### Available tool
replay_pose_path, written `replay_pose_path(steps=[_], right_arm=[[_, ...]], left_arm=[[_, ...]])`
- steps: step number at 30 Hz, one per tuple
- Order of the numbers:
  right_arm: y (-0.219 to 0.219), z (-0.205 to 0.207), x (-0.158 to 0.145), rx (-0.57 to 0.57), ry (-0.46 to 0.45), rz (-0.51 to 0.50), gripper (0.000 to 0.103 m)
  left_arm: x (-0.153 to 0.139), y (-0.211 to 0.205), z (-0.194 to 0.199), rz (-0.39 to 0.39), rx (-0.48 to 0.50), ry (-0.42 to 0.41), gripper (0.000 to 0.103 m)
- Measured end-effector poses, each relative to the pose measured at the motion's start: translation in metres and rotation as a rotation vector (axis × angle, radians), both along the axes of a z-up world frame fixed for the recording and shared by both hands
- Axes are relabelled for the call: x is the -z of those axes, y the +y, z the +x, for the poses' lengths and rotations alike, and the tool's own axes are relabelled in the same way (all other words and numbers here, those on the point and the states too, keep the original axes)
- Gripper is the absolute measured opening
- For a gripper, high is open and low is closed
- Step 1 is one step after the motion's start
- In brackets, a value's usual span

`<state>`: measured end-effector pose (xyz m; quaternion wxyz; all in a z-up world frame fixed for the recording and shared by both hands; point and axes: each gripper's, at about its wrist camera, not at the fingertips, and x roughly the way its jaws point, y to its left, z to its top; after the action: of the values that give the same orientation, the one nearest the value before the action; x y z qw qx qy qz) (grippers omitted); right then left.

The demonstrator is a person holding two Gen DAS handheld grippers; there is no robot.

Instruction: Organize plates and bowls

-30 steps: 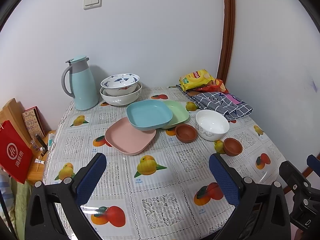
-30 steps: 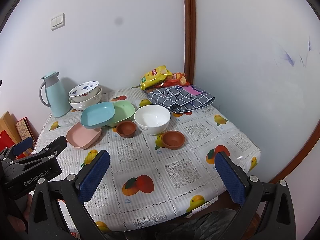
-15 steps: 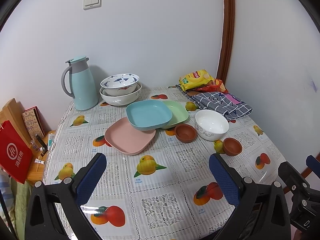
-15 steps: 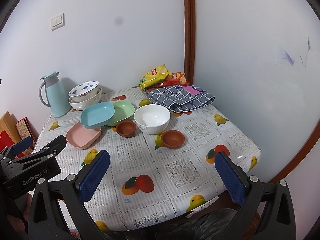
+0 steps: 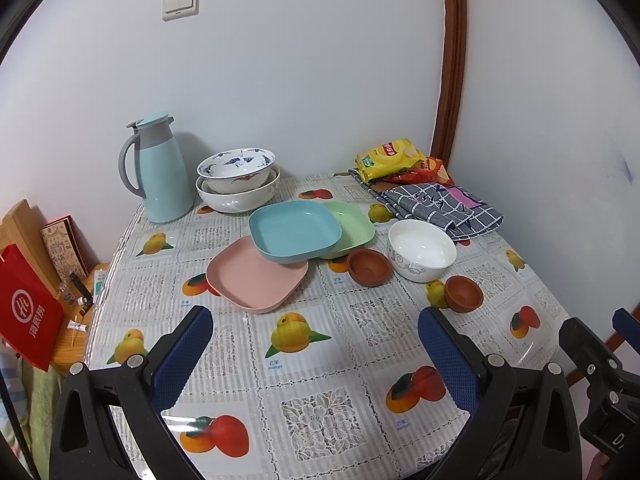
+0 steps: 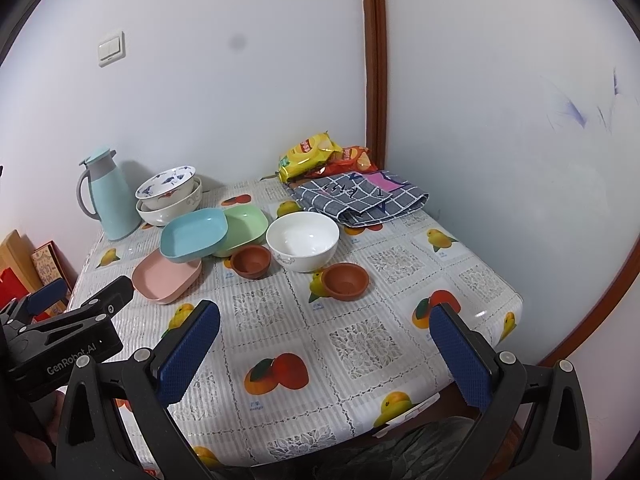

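Observation:
A blue plate (image 5: 294, 230) lies tilted on a pink plate (image 5: 256, 276) and a green plate (image 5: 350, 226) at the table's middle. Beside them stand a white bowl (image 5: 422, 248) and two small brown bowls (image 5: 369, 267) (image 5: 463, 293). Two patterned bowls (image 5: 237, 182) are stacked at the back. My left gripper (image 5: 314, 354) is open and empty over the table's near part. My right gripper (image 6: 326, 350) is open and empty near the front edge; the same dishes show in its view, with the white bowl (image 6: 303, 246) at centre.
A light blue thermos jug (image 5: 160, 172) stands at the back left. Snack bags (image 5: 390, 158) and a folded checked cloth (image 5: 436, 204) lie at the back right by the wall corner. A red bag (image 5: 26, 312) and boards lean at the left of the table.

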<state>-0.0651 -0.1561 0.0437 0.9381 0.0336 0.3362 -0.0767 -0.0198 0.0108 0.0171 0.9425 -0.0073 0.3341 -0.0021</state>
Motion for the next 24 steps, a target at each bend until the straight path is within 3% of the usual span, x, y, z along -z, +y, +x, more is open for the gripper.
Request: replay_pose_path(steps=[14, 24], right_arm=[[-0.005, 0.011, -0.006, 0.015, -0.040, 0.036, 0.103], [0.003, 0.046, 0.000, -0.019, 0.001, 0.077, 0.103]], left_arm=[[0.001, 0.006, 0.025, -0.011, 0.034, 0.016, 0.103], [0.009, 0.037, 0.061, -0.029, -0.025, 0.045, 0.103]])
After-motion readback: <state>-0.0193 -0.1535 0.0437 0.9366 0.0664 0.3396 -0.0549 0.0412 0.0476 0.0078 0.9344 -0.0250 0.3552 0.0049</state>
